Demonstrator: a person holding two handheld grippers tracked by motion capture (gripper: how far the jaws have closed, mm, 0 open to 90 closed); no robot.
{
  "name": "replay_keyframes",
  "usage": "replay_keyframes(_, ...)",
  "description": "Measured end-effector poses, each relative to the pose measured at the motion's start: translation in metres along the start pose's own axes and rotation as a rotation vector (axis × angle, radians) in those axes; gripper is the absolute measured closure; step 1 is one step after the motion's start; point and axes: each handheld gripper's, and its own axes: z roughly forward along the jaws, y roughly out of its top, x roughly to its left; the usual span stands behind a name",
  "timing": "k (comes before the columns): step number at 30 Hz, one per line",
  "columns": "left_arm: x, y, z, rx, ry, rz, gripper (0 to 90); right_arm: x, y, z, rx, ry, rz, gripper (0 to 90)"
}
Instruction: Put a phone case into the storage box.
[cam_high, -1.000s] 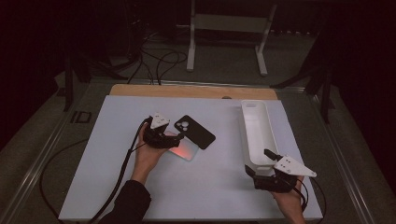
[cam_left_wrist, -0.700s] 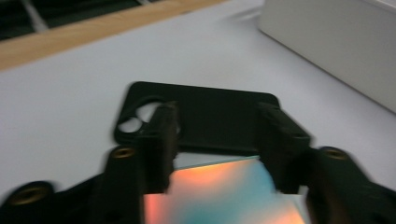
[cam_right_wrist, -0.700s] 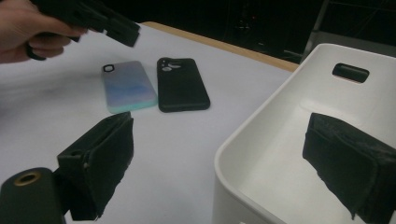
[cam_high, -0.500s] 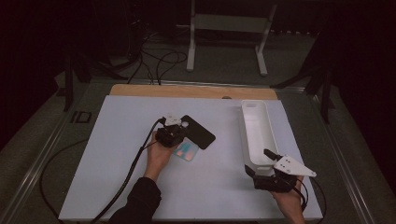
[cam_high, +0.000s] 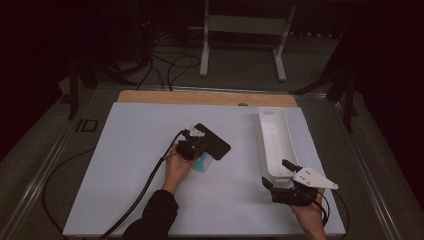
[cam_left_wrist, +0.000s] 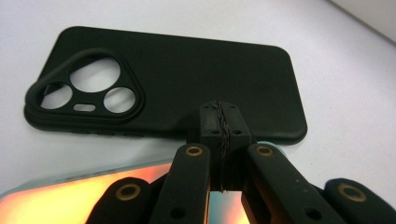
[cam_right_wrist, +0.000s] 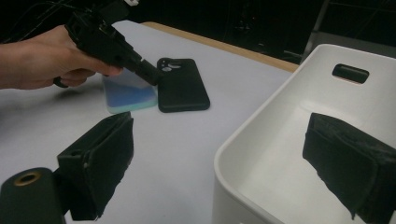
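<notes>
A black phone case (cam_high: 216, 142) (cam_left_wrist: 187, 79) lies back-up at the table's middle, its camera cut-outs showing. Beside it lies a phone (cam_high: 204, 164) (cam_right_wrist: 130, 93) with a shiny screen and a pale teal edge. My left gripper (cam_high: 194, 144) (cam_left_wrist: 219, 122) is shut with nothing between its jaws. Its tips sit at the case's near edge, above the phone. In the right gripper view that same gripper (cam_right_wrist: 149, 73) touches the case (cam_right_wrist: 182, 86). My right gripper (cam_high: 281, 175) (cam_right_wrist: 224, 163) stands open at the near end of a long, empty white bin (cam_high: 275, 140) (cam_right_wrist: 280, 154), one jaw outside the wall and one inside.
The white tabletop (cam_high: 125, 175) has a wooden strip (cam_high: 200, 97) along its far edge. A black cable (cam_high: 150, 185) trails from the left gripper towards the front. A metal stand (cam_high: 240, 30) and loose cables are on the dark floor beyond.
My left gripper has moved to the right over the phone, up to the black case's edge. The right gripper has stayed at the bin.
</notes>
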Motion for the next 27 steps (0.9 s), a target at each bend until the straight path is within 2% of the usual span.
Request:
replay_keyframes(8,0.000,0.000,0.004,0.013,0.012,-0.005,90.0,-0.001,0.000,-0.001,-0.004,-0.004,0.003,8.9)
replay_keyframes(18,0.000,-0.001,0.004,0.032,-0.007,-0.035,90.0,0.000,0.000,0.000,0.005,-0.004,-0.005,8.9)
replay_keyframes(24,-0.007,-0.004,0.003,0.071,-0.012,-0.010,90.0,0.000,0.000,-0.001,0.003,-0.006,-0.008,8.9)
replay_keyframes(27,-0.012,-0.006,0.001,0.076,-0.013,-0.004,90.0,0.000,0.000,0.000,0.003,-0.007,-0.008,8.9)
